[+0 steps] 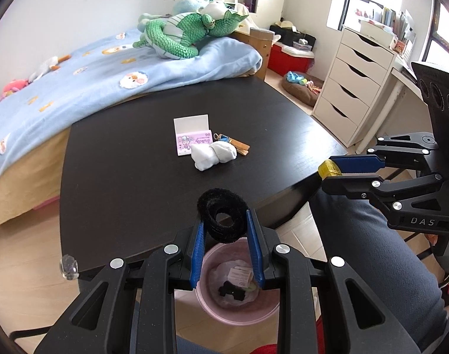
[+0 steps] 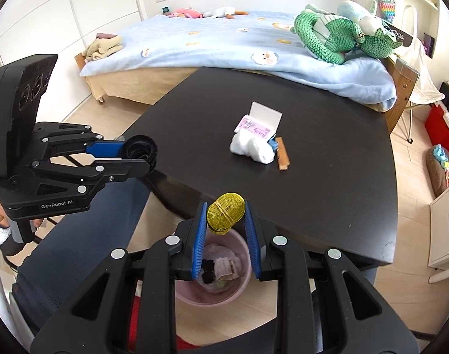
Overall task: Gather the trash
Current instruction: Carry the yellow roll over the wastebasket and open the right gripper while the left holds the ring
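Holding steady grips on both sides. Left gripper (image 1: 225, 221) is clamped on a black fuzzy ring (image 1: 223, 219), pads pressing its sides; the same ring shows at the tips in the right wrist view (image 2: 140, 152). Right gripper (image 2: 225, 215) is clamped on a coiled yellow tape measure (image 2: 225, 212) bound with a rubber band; in the left wrist view it shows as a yellow bit at the tips (image 1: 330, 169).

Both held items hang at the near edge of the dark table (image 1: 121, 162), above a pink bin (image 1: 239, 306) on the floor below. Bin already contains paper scraps and a small black item.

On the table, mid-surface, clustered: open pink-printed card box (image 1: 193, 141), white cloth bundle (image 1: 214, 155) touching its front, a wooden clothespin (image 1: 240, 147) and a small blue piece just beside the bundle.

A person's leg in dark trousers (image 1: 371, 250) sits between the two grippers. Bed with blue blanket (image 1: 91, 73) behind the table, green plush dragon (image 1: 183, 34) on it. White drawer unit (image 1: 354, 88) off to the right.
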